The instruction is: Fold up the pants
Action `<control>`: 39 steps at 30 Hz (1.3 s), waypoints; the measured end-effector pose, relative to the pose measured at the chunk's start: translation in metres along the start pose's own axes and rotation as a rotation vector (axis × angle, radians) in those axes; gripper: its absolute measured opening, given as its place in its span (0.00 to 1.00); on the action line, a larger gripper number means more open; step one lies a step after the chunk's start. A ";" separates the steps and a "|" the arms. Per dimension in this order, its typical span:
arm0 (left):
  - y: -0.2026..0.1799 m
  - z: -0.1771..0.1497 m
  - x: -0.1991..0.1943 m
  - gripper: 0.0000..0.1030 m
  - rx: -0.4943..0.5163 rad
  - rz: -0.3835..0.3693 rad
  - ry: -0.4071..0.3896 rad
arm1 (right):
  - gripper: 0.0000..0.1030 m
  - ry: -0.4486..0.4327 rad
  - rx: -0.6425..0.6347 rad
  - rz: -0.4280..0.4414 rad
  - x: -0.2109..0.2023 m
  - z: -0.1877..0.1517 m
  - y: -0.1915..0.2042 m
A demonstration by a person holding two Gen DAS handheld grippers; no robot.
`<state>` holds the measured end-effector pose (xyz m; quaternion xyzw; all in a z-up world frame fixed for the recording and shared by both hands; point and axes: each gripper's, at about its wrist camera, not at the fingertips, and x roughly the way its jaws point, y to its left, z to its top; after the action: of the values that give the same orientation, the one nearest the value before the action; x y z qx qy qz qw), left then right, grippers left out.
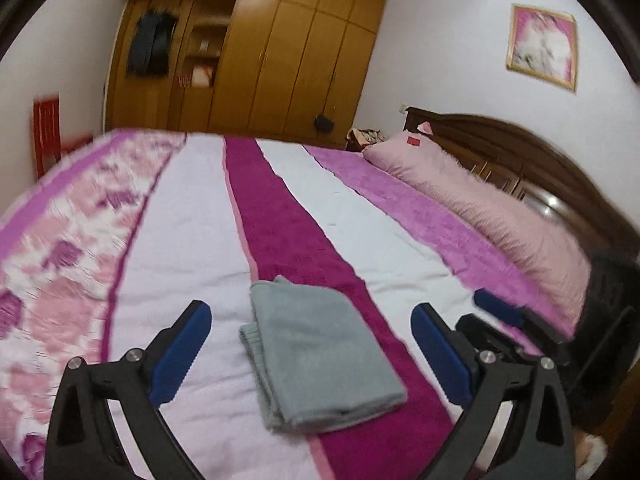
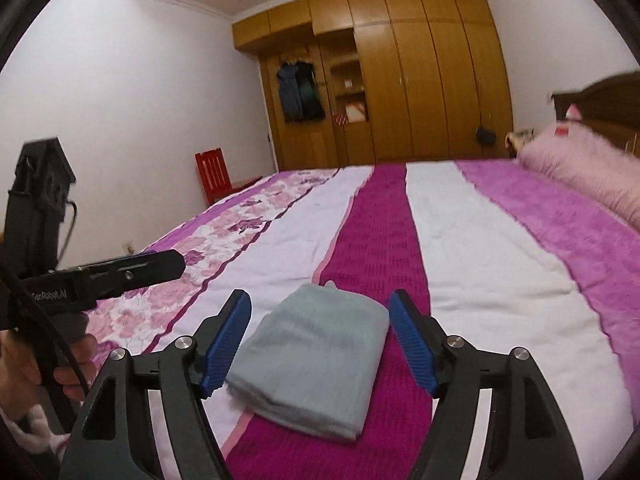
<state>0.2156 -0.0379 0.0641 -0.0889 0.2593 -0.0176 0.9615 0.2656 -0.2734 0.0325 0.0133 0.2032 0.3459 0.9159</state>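
Note:
The grey pants (image 1: pixel 320 352) lie folded into a small thick rectangle on the bed, across a white and a dark magenta stripe. My left gripper (image 1: pixel 311 308) hovers over them, open wide, its blue pads apart from the cloth. My right gripper (image 2: pixel 319 295) also stands open above the same bundle (image 2: pixel 316 360), with nothing pinched between its pads. In the left wrist view a blue pad (image 1: pixel 498 307) of the right gripper shows at the right. In the right wrist view a black finger (image 2: pixel 132 270) of the left gripper reaches in from the left, held by a hand (image 2: pixel 76 360).
The bed cover (image 2: pixel 480 248) has pink, white and magenta stripes with a floral band on the left. A long pink pillow (image 1: pixel 480 200) lies against the dark wooden headboard (image 1: pixel 520 148). A wooden wardrobe (image 2: pixel 420 80) fills the far wall, and a red chair (image 2: pixel 212 174) stands beside the bed.

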 end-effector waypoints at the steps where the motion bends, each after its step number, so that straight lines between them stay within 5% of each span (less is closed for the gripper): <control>1: -0.006 -0.006 -0.001 0.99 0.017 0.008 -0.002 | 0.74 0.002 0.006 0.002 -0.007 -0.008 0.003; 8: -0.022 -0.076 -0.005 0.99 0.023 -0.021 0.039 | 0.94 0.089 0.049 -0.039 -0.014 -0.068 0.001; 16: -0.015 -0.139 0.044 1.00 0.031 0.040 0.099 | 0.95 0.163 0.002 -0.151 0.015 -0.111 -0.002; 19: -0.006 -0.143 0.059 1.00 -0.017 0.022 0.151 | 0.95 0.185 0.006 -0.167 0.022 -0.113 -0.003; 39: -0.006 -0.143 0.060 1.00 -0.021 0.026 0.153 | 0.97 0.190 -0.001 -0.168 0.017 -0.117 -0.003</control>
<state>0.1954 -0.0719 -0.0862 -0.0941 0.3331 -0.0092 0.9381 0.2346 -0.2788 -0.0816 -0.0373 0.2892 0.2676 0.9183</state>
